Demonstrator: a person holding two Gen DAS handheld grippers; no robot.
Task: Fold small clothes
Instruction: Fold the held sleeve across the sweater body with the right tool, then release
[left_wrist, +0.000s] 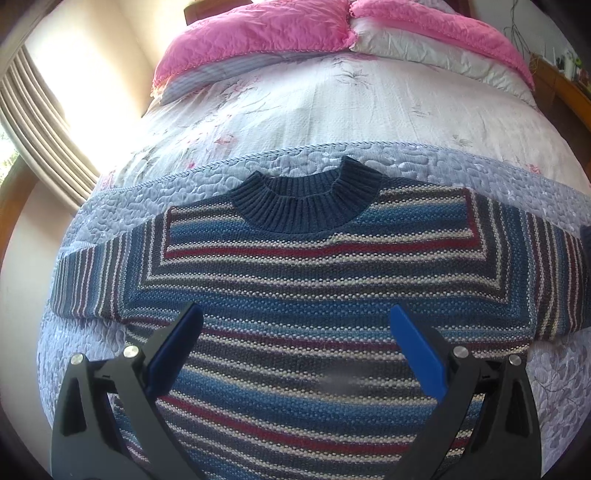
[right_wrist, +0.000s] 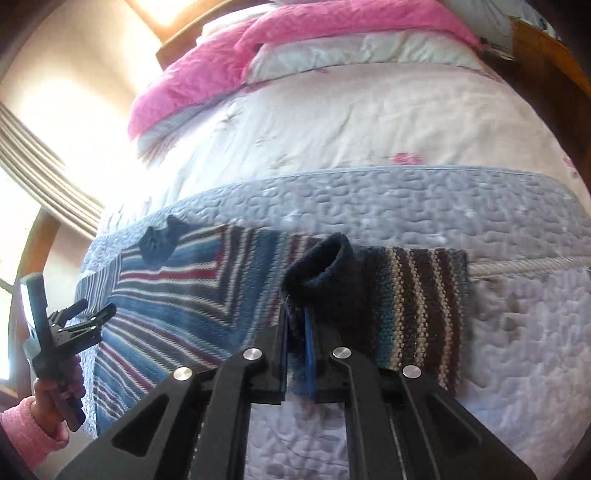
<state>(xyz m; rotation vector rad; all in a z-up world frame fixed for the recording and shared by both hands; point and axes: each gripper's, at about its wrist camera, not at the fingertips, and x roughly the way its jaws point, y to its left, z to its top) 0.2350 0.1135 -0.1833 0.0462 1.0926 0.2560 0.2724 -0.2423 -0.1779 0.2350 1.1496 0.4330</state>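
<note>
A small knitted sweater (left_wrist: 295, 266) with blue, red, cream and grey stripes lies face up on the bed, its dark ribbed collar (left_wrist: 306, 203) at the far side. Above its chest my left gripper (left_wrist: 295, 321) hovers open, with nothing between the blue pads (left_wrist: 173, 354). In the right wrist view the sweater (right_wrist: 177, 288) lies to the left, with its right sleeve (right_wrist: 417, 306) stretched out sideways. My right gripper (right_wrist: 297, 321) is shut on the sleeve's dark navy cuff (right_wrist: 317, 273), which curls up above the jaws. The left gripper (right_wrist: 88, 314) shows at the far left, held by a hand (right_wrist: 55, 398).
The sweater rests on a lavender quilted blanket (left_wrist: 110, 221) laid across a floral bedsheet (left_wrist: 295, 110). A pink-and-white duvet (left_wrist: 258, 33) is piled at the far end of the bed. A striped curtain (left_wrist: 37, 122) hangs on the left; the wooden bed frame (right_wrist: 554, 55) runs along the right.
</note>
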